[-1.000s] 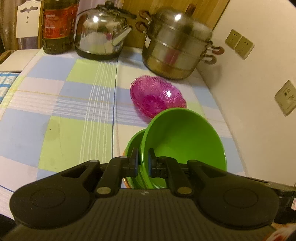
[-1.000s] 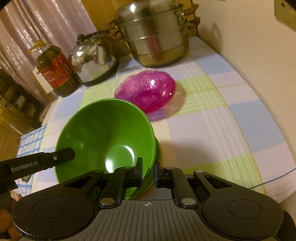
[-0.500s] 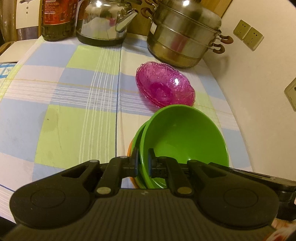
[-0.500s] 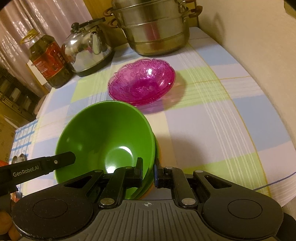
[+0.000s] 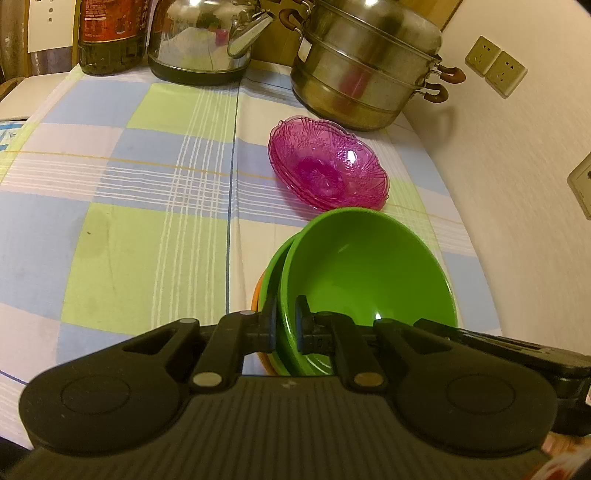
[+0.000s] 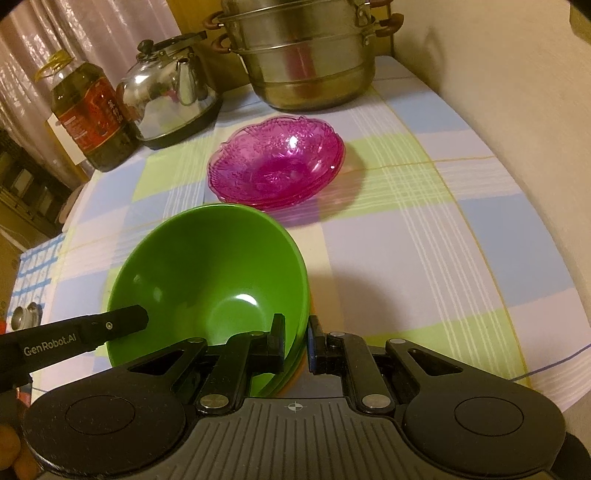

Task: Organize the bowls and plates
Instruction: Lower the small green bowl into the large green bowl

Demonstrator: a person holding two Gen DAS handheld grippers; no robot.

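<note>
A stack of green bowls with an orange bowl under them is gripped from both sides. My left gripper is shut on the stack's near left rim. My right gripper is shut on the stack's right rim. A stack of pink glass bowls sits on the checked tablecloth just beyond the green stack; it also shows in the right wrist view.
A steel steamer pot, a steel kettle and an oil bottle stand along the table's back edge. A wall with sockets runs along the right side. The left gripper's body shows in the right wrist view.
Both grippers have carried the green bowl stack forward, closer to the pink bowls and the pots. Both grips stay shut on the rims.
</note>
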